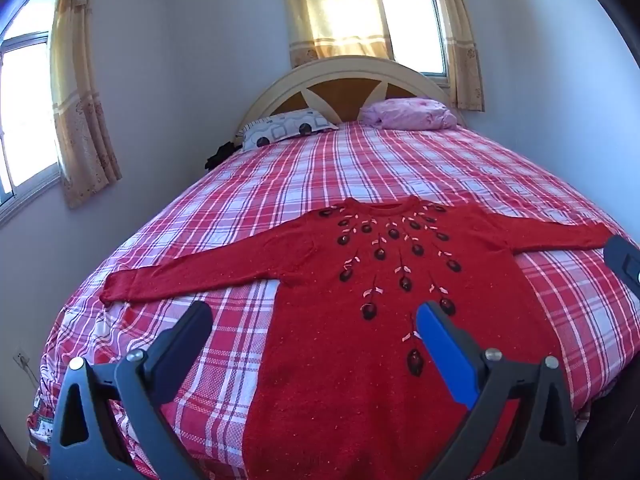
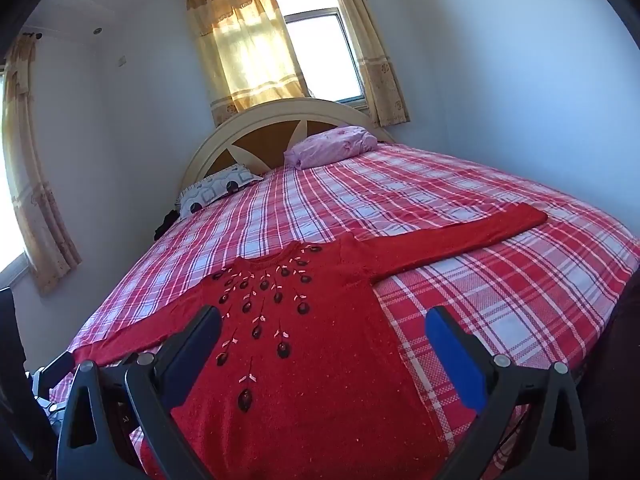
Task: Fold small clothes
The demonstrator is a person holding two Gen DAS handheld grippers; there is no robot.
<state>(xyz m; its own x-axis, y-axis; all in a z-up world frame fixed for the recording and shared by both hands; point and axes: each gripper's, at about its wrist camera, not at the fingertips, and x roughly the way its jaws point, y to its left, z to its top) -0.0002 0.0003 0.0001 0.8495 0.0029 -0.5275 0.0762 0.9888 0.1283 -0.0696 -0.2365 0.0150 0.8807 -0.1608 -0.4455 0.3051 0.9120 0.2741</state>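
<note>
While both grippers hover over the plaid bedspread (image 1: pixel 400 168), I see the red sweater (image 1: pixel 360 320) lying flat, sleeves stretched out sideways. My left gripper (image 1: pixel 314 320) has its fingers spread wide, the sweater's body between and beyond them, untouched. My right gripper (image 2: pixel 322 326) is equally spread above its hem side.

I can read no words, numbers or brand marks from either of my wrist views. Some marks sit at the bedcover's (image 1: pixel 44 424) lower left corner, too small and blurred to make out.
</note>
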